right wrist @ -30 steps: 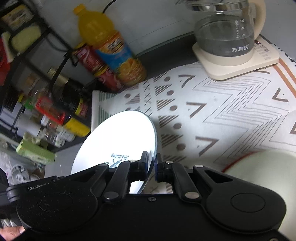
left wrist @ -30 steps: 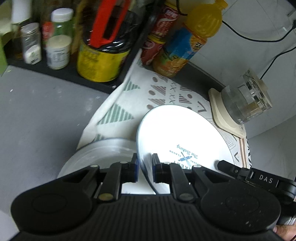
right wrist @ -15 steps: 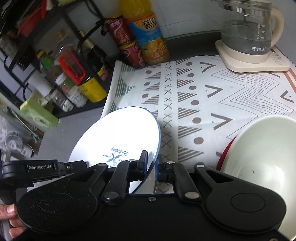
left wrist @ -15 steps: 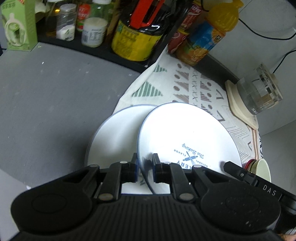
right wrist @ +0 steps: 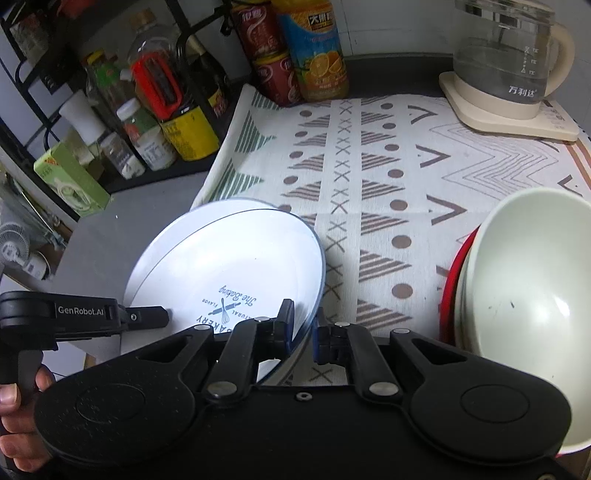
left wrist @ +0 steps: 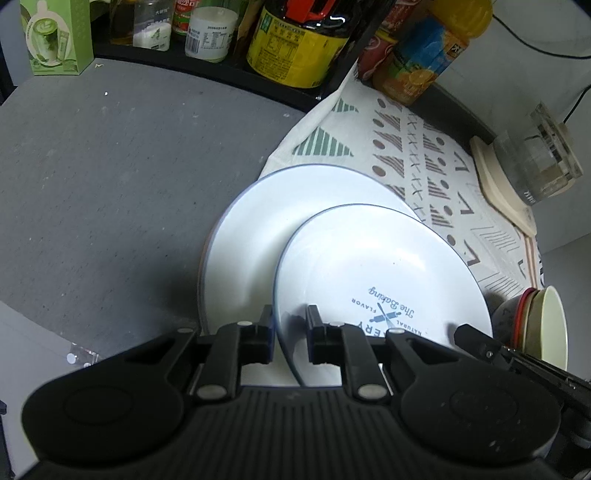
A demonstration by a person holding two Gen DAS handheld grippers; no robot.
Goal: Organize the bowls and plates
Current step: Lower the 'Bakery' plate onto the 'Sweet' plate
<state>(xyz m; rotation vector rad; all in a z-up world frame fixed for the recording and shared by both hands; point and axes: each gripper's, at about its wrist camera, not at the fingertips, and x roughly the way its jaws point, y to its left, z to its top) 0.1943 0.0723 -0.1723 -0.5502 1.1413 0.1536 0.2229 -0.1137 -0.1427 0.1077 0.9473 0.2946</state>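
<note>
Left hand-held gripper (left wrist: 290, 334) – jaws opening, plate rim between its fingers. Right hand-held gripper (right wrist: 303, 330) pinches the opposite rim. Printed plate (left wrist: 369, 266), tilted, sits over the larger plate (left wrist: 266, 221) on the grey surface (left wrist: 110, 184); stacked bowls (right wrist: 524, 295) stand near.

I see a grey, speckled desk (left wrist: 110, 177) partly covered by a patterned cloth (right wrist: 388, 177). At its far edge stands a black rack (right wrist: 33, 70) crowded with bottles and jars, against what looks like a pale tiled wall (right wrist: 399, 26). Light falls unevenly, leaving the rack dim.
</note>
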